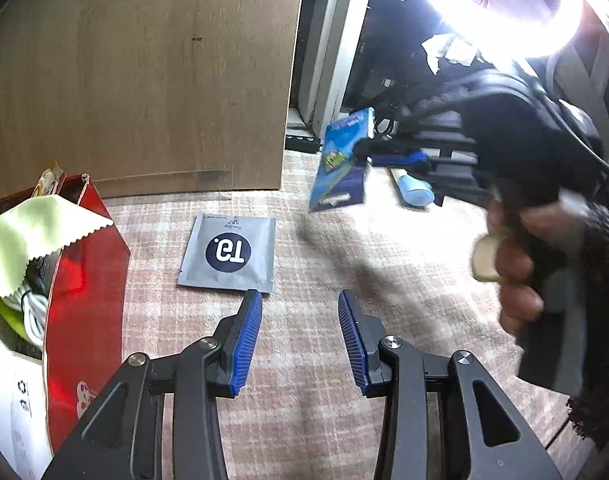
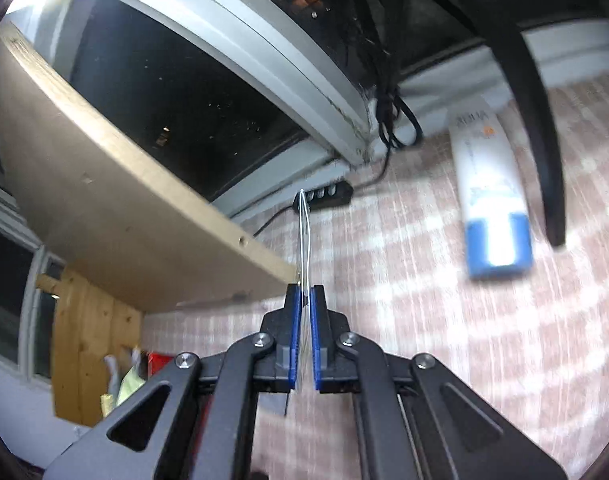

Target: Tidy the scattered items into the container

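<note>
The left gripper (image 1: pixel 300 304) hangs with its blue pads spread and nothing between them, just short of a grey sachet (image 1: pixel 227 253) lying flat on the checked cloth (image 1: pixel 304 420), with the red container (image 1: pixel 86 276) at its left holding a pale green cloth (image 1: pixel 32 240). Farther off, the right gripper (image 2: pixel 304 294) is clenched on a thin blue packet (image 1: pixel 338 164), held edge-on above the cloth. Beyond it a white and blue tube (image 2: pixel 492 200) lies near the window frame (image 2: pixel 264 40).

Two low, forward-facing wrist views, close over shared checked cloth (image 1: pixel 304 240).
</note>
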Motion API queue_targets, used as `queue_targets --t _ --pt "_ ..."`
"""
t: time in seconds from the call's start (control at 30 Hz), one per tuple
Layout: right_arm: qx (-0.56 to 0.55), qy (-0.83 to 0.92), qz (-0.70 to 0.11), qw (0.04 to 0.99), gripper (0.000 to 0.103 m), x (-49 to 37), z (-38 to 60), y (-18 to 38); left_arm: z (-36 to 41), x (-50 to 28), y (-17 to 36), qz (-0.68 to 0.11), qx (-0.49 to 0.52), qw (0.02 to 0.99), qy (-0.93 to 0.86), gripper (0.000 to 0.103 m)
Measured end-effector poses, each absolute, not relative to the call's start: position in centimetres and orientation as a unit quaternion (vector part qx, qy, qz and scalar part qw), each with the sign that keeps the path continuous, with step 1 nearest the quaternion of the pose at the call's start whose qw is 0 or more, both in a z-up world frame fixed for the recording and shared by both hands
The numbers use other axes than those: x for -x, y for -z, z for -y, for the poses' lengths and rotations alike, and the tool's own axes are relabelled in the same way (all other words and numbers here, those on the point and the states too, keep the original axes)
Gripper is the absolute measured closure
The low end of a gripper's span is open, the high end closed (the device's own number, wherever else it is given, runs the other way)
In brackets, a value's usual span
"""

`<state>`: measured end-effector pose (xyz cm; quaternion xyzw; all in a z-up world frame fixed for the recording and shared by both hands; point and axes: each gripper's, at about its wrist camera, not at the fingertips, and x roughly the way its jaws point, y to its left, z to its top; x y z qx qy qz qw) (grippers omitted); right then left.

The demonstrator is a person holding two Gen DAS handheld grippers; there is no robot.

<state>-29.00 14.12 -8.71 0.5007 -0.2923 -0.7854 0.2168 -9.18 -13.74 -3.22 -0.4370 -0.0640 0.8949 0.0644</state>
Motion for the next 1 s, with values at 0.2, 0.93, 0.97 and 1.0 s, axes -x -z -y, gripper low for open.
queue_targets --t 0.2,0.93,0.97,1.0 --pt "-0.555 0.733 0.275 0.283 0.098 24.1 -16.5 9.8 13.7 8.1 2.1 0.052 0.43 0.065 -0.899 0.065" --pt "-0.541 0.739 -0.055 0.398 0.081 29.5 -1.6 9.3 11.3 0.0 -0.3 0.024 0.431 0.102 -0.896 0.065" --pt "-0.543 0.737 -0.075 0.396 0.081 29.8 0.1 9.9 11.4 -0.3 -0.4 0.027 0.43 0.101 -0.897 0.065" --pt "-0.541 0.738 -0.097 0.392 0.081 30.1 1.7 10.3 11.5 -0.6 -0.6 0.029 0.43 0.101 -0.897 0.065"
